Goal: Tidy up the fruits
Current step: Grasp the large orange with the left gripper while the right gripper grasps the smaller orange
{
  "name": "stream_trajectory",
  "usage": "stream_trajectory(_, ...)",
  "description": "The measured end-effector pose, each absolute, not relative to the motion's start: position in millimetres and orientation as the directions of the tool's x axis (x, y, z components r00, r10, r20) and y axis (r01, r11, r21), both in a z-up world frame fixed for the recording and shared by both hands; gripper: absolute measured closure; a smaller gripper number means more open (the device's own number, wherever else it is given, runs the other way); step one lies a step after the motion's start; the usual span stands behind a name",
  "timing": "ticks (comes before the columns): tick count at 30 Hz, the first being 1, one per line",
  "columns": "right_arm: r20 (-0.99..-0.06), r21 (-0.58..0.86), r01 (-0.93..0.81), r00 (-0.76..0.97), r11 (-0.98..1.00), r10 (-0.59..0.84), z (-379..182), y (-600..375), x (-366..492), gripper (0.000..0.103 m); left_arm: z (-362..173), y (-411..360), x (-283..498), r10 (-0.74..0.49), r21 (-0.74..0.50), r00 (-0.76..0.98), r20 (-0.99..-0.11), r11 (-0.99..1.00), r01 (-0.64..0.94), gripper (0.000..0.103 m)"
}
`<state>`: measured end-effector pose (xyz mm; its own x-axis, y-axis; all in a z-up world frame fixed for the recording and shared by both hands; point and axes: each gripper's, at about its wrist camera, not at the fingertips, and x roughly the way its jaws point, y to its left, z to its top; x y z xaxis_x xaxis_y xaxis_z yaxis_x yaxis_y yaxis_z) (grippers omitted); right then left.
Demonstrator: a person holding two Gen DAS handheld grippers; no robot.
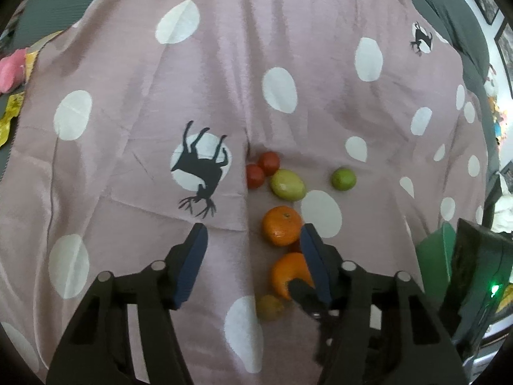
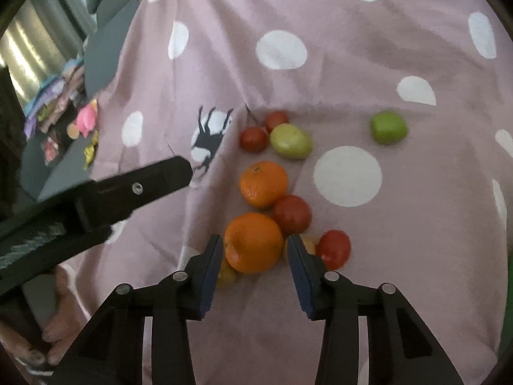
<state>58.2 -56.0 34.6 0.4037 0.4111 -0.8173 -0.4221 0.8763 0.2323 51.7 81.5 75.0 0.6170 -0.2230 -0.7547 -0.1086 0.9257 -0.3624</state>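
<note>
- Right gripper (image 2: 255,250) tilts down at the near orange (image 2: 253,242); the fruit sits between its jaws, contact unclear.
- Left gripper (image 1: 253,243) is open over the cloth (image 1: 128,112), holding nothing.
- Fruits cluster mid-cloth; a lime (image 2: 388,127) lies apart at 2 o'clock.
- Bare cloth at 12 o'clock.

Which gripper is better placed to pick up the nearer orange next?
The right. The right gripper already straddles the nearer orange, a blue pad on either side of it, though a firm grip is not clear. The left gripper frames only bare pink cloth, its jaws empty.
</note>
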Motion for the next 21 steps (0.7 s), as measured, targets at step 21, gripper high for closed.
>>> stream_trajectory(21,-0.824,0.315,-0.290,0.388,0.904,0.412,14.7,-92.2,75.6,0.064,52.8,56.1,99.0,-0.372,-0.434,0.515,-0.772,0.901,0.001,0.059)
